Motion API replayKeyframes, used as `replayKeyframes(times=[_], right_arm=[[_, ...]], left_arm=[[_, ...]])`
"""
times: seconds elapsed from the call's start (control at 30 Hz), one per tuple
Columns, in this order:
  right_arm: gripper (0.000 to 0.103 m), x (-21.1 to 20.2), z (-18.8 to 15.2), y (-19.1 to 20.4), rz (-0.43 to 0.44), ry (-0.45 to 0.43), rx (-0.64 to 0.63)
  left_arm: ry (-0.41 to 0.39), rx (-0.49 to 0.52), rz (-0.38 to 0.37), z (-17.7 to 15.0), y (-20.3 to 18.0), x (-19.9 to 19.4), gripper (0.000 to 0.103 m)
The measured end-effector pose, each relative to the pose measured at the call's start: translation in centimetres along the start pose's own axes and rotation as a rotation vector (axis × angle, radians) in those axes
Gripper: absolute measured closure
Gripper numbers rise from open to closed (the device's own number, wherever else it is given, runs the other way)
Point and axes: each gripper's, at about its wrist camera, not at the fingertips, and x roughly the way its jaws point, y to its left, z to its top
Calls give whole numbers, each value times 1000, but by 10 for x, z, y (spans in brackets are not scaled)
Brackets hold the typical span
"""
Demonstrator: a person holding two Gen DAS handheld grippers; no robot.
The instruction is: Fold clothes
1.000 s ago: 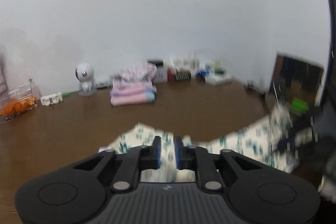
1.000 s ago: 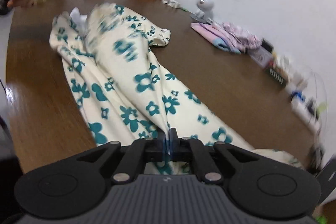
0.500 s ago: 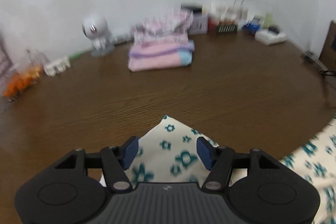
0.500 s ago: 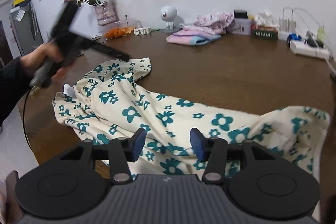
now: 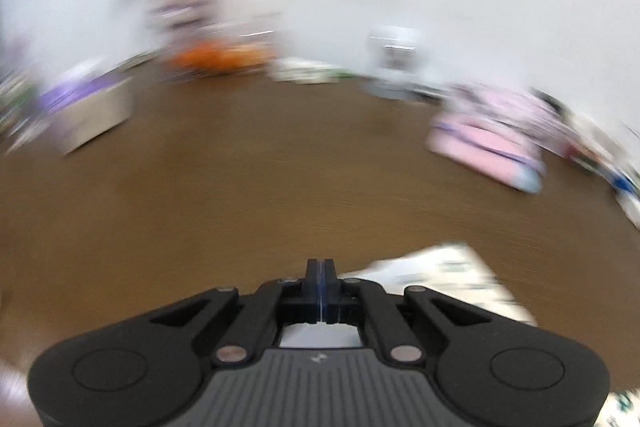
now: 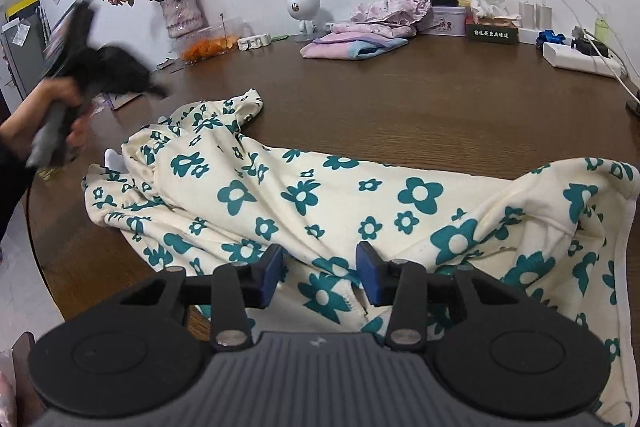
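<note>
A cream garment with teal flowers (image 6: 320,195) lies crumpled across the brown table (image 6: 440,107), from the left edge to the near right. My right gripper (image 6: 320,267) hovers open just above its near part, with nothing between the blue pads. In the left wrist view, which is blurred by motion, my left gripper (image 5: 321,267) is shut with nothing in it, and a corner of the garment (image 5: 448,275) shows to its lower right. The right wrist view shows the left gripper (image 6: 100,67) as a dark smear in a person's hand (image 6: 52,107), above the table left of the garment.
A folded pink clothes stack (image 6: 352,43) sits at the back beside a white round-headed figurine (image 6: 304,7). A vase of dried roses (image 6: 180,11) and a container of orange items (image 6: 208,45) stand back left. Power strips and cables (image 6: 580,59) lie back right.
Both grippers let go of the garment, which dropped onto the table. The left gripper then shut empty and swung left, away from the cloth. The right gripper stays open over it.
</note>
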Motion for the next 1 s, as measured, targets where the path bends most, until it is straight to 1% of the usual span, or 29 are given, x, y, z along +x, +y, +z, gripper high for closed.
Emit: replayKeyframes(times=[0.03,0.1,0.13,0.17,0.2,0.23,0.27,0.33,0.4,0.5,0.53,0.57,0.6,0.63,0.67,0.73,0.77,0.9,1.0], right_arm=[[62,0,0,0,-2,-1,1],[62,0,-1,2,-7,-4,-8],[61,0,-1,3,-10,-6,-15],[61,0,-1,3,-13,-5,-20],[61,0,-1,4,-16,-4,-24],[61,0,0,5,-19,-4,-23],[60,1,0,5,-21,-4,-22],[60,1,-1,7,-29,-5,-23],[60,1,-1,8,-37,-6,-24],[60,1,-2,9,-38,-8,-31],[60,1,-2,9,-36,-9,-30],[60,1,-2,9,-34,-9,-32],[60,0,-3,8,-31,-10,-33],[60,0,-3,8,-29,-11,-34],[60,0,-4,8,-26,-13,-34],[60,-1,-5,6,-19,-18,-30],[60,-1,-5,6,-15,-21,-26],[60,-2,-6,3,-7,-30,-14],[60,-1,-5,3,-9,-33,-9]], left_arm=[[15,-38,-5,0,12,0,103],[40,-35,-103,0,17,-2,103],[51,-23,-148,2,16,-4,92],[56,36,-178,7,2,-6,75],[64,89,-197,13,-14,-6,64],[73,142,-216,19,-32,-6,44],[84,199,-235,26,-53,-4,37],[105,329,-242,29,-93,2,37],[135,483,-188,25,-132,14,37],[135,554,-107,14,-145,27,37],[134,577,-80,10,-149,32,39],[134,600,-53,6,-154,36,54],[133,623,-26,2,-158,40,65],[133,639,-2,-1,-160,44,95],[135,619,8,0,-151,45,101],[137,575,26,2,-133,46,102],[130,534,26,1,-119,45,102],[92,306,29,2,-62,36,103],[45,164,34,3,-23,10,103]])
